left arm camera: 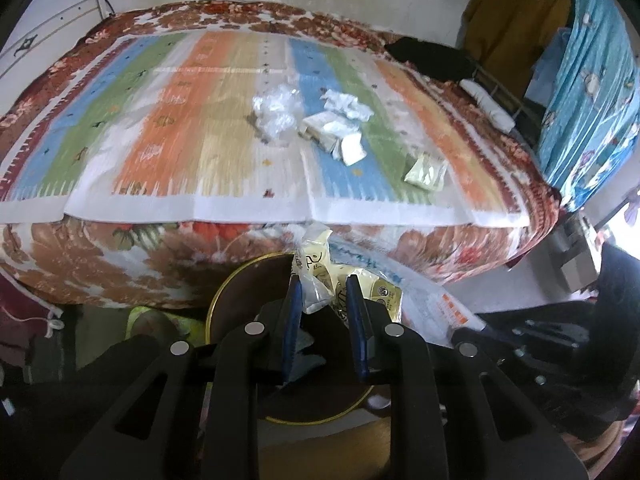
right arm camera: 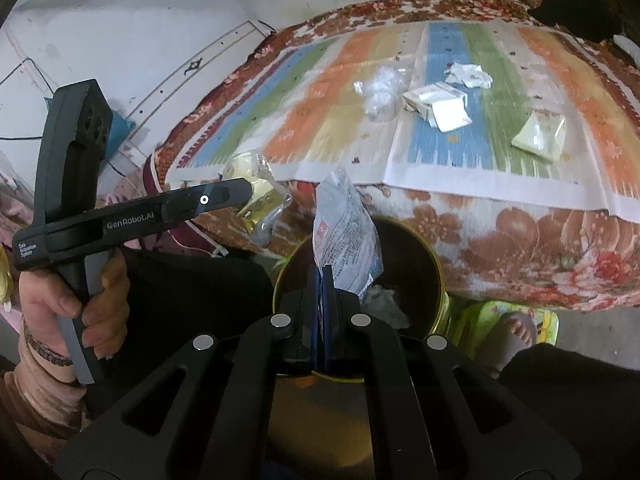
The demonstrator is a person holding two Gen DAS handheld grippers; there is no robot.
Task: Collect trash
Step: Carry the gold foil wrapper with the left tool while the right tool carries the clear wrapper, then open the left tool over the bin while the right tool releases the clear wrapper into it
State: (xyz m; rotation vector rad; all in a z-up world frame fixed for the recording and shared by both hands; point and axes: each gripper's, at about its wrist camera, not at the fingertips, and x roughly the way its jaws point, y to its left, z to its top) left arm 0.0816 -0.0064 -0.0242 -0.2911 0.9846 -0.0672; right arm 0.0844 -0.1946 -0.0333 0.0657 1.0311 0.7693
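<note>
Both tongs grip wrappers: left gripper (right arm camera: 256,196), marked "GenRobot.AI", pinches a yellow packet (right arm camera: 260,204); right gripper (right arm camera: 322,276) clamps a printed grey-white wrapper (right arm camera: 346,236) above the bin (right arm camera: 438,280).

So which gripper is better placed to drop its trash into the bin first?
Probably the right gripper: its grey printed wrapper hangs directly over the round bin. The left gripper holds its yellow packets beside the bin, over the bed's edge.

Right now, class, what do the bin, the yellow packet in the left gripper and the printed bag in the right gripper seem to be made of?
Bin: probably metal, going by its thin gold rim with a dull sheen.
Yellow packet: glossy plastic film, creased and partly see-through.
Printed bag: thin crinkled plastic, or possibly coated paper, with a matte grey printed face.
</note>
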